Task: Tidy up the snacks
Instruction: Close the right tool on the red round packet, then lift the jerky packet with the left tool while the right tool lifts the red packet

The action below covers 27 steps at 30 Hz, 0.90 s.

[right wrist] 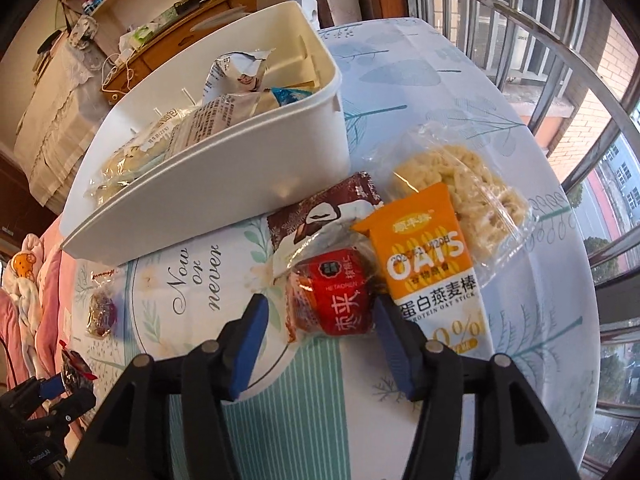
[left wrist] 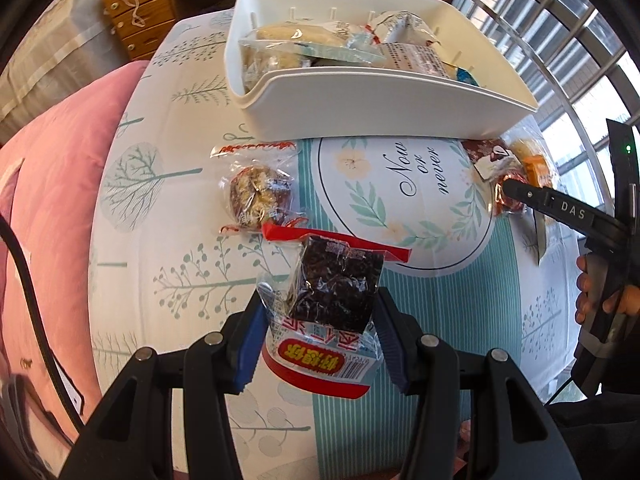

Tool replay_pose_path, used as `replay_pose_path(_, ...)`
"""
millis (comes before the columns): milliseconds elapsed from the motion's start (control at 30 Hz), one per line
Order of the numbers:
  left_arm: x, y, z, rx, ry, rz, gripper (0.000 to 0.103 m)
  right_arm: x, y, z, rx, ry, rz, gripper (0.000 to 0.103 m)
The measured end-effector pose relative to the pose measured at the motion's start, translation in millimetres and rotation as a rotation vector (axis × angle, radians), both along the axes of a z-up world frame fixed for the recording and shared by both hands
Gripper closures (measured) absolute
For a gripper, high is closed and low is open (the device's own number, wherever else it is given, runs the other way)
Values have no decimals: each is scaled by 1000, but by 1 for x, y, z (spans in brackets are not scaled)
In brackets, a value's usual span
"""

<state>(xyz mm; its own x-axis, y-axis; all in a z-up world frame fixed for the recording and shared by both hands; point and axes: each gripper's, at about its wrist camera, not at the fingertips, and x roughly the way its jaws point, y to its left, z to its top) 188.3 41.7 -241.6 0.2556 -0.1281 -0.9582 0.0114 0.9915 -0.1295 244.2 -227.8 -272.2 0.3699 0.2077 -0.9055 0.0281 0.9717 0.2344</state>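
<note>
My left gripper is shut on a clear packet holding a dark snack square, with a red label at its near end. A round nut cake in a clear wrapper lies just beyond it on the tablecloth. The white plastic bin holds several wrapped snacks. My right gripper is open, its blue pads on either side of a red wrapped snack. Beside that lie an orange OATS bar, a brown packet and a clear pack of pale oat cake.
The round table has a printed cloth. A pink cushion lies left of the table. A wooden drawer unit stands behind. A barred window is on the right.
</note>
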Motion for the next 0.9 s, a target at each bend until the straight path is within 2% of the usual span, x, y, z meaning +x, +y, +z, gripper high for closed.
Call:
replay_pose_path(167, -2, -3, 2, 8, -5, 43, 53, 5, 2, -9, -74, 31, 24, 45)
replay_pose_path(367, -1, -10, 3, 9, -10, 87, 53, 6, 2, -9, -76, 37, 83, 47)
replay_pose_path(667, 19, -21, 7, 8, -26, 145, 53, 3, -2, -4, -32, 83, 177, 66)
replay_pose_path(700, 22, -23, 9, 10, -32, 148, 53, 3, -4, -3, -18, 84, 185, 76)
replay_pose_path(733, 24, -24, 11, 10, -37, 149, 53, 4, -4, -3, -3, 90, 193, 80)
replay_pose_path(900, 33, -32, 21, 21, -49, 145, 53, 4, -14, -5, 74, 92, 192, 80)
